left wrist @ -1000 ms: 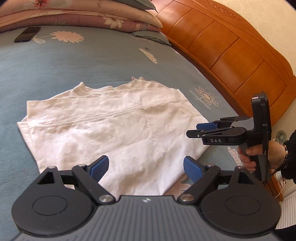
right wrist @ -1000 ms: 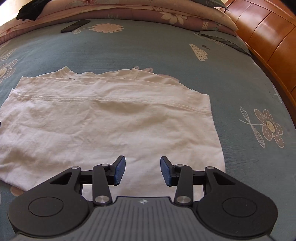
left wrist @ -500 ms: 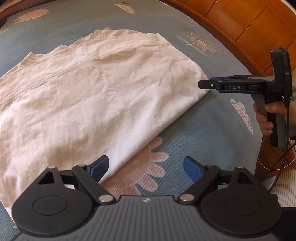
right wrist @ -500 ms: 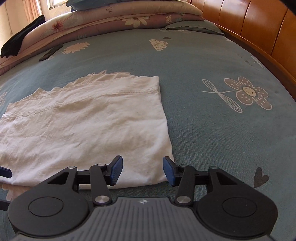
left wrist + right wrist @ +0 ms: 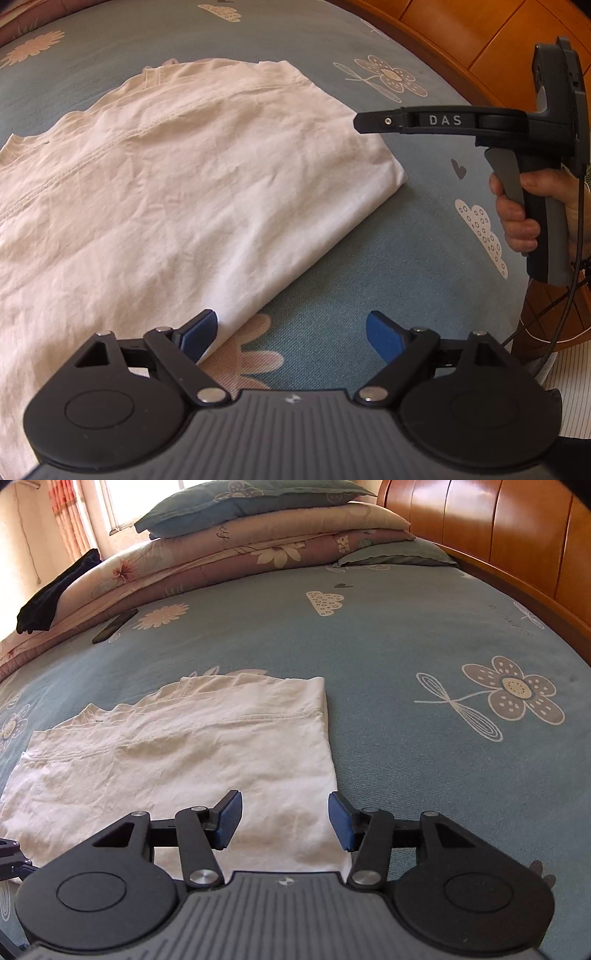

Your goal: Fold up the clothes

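Observation:
A white shirt (image 5: 177,192), folded into a rough rectangle, lies flat on the blue-grey flowered bedsheet (image 5: 369,258). My left gripper (image 5: 291,338) is open and hovers over the shirt's near edge, with its left pad over the cloth and its right pad over bare sheet. The right gripper (image 5: 364,121) shows side-on, level with the shirt's right corner, with a hand (image 5: 517,214) on its grip. In the right wrist view the right gripper (image 5: 284,821) hangs over the near right corner of the shirt (image 5: 177,749). Its jaws are opening and the pads press on nothing.
Stacked pillows and quilts (image 5: 258,528) fill the far end of the bed, with a black cloth (image 5: 55,594) draped on them and a dark flat device (image 5: 114,626) on the sheet nearby. A wooden headboard (image 5: 498,535) runs along the right. A cable (image 5: 569,314) trails from the right gripper.
Both grippers have swung to the right along the shirt's near edge, so the shirt now sits further left in each view. The right gripper's jaws stand wider apart than before.

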{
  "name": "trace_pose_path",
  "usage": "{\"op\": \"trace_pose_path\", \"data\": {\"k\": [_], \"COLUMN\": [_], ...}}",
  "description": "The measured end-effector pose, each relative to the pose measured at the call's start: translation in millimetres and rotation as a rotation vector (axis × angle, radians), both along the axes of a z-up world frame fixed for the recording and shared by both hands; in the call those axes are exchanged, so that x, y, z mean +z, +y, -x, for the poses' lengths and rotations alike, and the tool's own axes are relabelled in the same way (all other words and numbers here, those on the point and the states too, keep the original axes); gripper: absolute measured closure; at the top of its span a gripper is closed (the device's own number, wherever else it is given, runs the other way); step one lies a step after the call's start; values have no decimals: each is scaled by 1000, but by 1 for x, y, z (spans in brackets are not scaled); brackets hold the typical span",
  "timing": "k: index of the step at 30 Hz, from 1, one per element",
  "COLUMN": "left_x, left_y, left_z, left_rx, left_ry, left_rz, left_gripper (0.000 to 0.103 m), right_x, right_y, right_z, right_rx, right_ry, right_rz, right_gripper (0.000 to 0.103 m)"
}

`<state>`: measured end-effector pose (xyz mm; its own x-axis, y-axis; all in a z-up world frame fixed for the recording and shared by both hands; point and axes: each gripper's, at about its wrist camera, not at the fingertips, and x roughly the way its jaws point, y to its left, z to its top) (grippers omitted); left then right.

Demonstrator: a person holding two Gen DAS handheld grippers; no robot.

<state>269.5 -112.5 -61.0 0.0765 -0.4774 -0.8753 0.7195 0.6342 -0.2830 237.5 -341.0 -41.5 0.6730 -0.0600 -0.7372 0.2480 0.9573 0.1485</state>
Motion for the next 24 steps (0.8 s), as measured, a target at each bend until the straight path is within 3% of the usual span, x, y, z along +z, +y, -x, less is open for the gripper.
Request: {"op": "trace_pose_path", "data": {"k": [3, 7, 9, 15, 20, 24], "left_x": [-6, 5, 17, 41, 42, 25], "left_y": [-8, 0, 14, 81, 162, 228], "left_z": [2, -2, -7, -39, -77, -113], "left_rx": [-17, 25, 87, 355, 633, 803], "left_ry": [14, 23, 26, -15, -37, 71], "left_rz": [-28, -14, 10, 41, 65, 194], "left_gripper": [15, 15, 15, 15, 15, 15], "right_x": [-21, -5, 3, 9, 9, 11], "right_y": [-6, -3, 5, 52, 108, 159], "right_z": [-13, -2, 3, 3, -13, -28], "right_rx": [-36, -63, -57, 44, 189, 323], "right_ry": [98, 68, 62, 82, 95, 98], "right_rz": [-24, -14, -17, -79, -121, -126], "right_gripper": [47, 44, 38, 36, 36, 36]}}
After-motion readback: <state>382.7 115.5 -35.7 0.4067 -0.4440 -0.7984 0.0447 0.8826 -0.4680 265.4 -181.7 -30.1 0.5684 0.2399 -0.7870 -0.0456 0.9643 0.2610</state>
